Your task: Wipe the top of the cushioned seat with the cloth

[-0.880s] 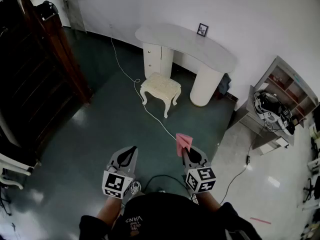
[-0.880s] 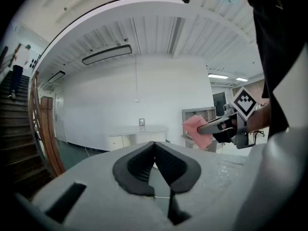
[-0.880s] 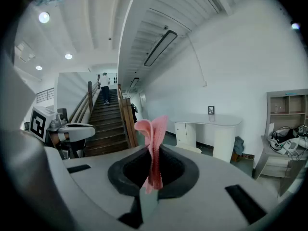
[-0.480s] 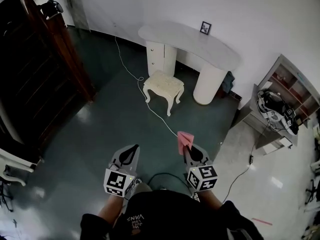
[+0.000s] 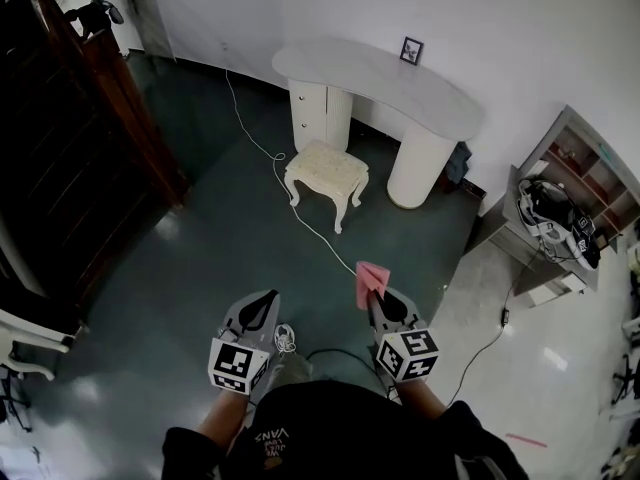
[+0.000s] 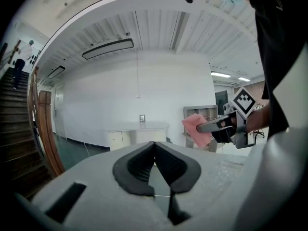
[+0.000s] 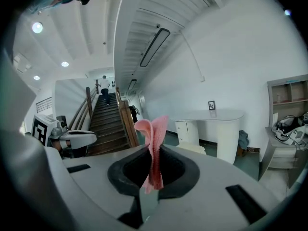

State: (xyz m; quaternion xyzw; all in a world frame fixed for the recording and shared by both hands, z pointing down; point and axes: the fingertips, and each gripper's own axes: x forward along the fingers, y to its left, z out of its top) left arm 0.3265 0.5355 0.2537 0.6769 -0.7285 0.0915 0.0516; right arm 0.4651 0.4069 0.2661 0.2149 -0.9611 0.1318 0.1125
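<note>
Dark green glossy floor [image 5: 200, 258] fills most of the head view, bounded by white walls.

Item 1: pink cloth [image 5: 370, 282]. It is held off the floor, pinched in the right hand-held gripper [image 5: 374, 304]. The right gripper view shows the two jaws of this hand-held gripper [image 7: 153, 150] clamped on the cloth [image 7: 153, 143], with a folded crest standing upright above the jaw tips and a short end hanging below them. The left gripper view shows the same cloth [image 6: 197, 129] off to the right side.

Item 2: cream cushioned seat [image 5: 327, 168] on carved white legs. It stands on the floor well apart from the cloth and both tools, ahead of the person. Its top is bare. It appears small in the right gripper view [image 7: 191, 149].

Item 3: left hand-held gripper [image 5: 262, 304]. It is level with the right one, with a gap between them. In its own view the jaws [image 6: 155, 146] are together at the tips with nothing between them.

Surroundings: white curved-top surface [image 5: 380, 78] on two pedestals stands just behind the seat, against the wall, and carries a small dark picture frame [image 5: 411, 51]. White cable [image 5: 300, 218] runs across the floor past the seat. Dark wooden staircase [image 5: 60, 138] occupies the left. Grey open shelf unit [image 5: 570, 188] stands at the right, holding mixed items too small to identify.
</note>
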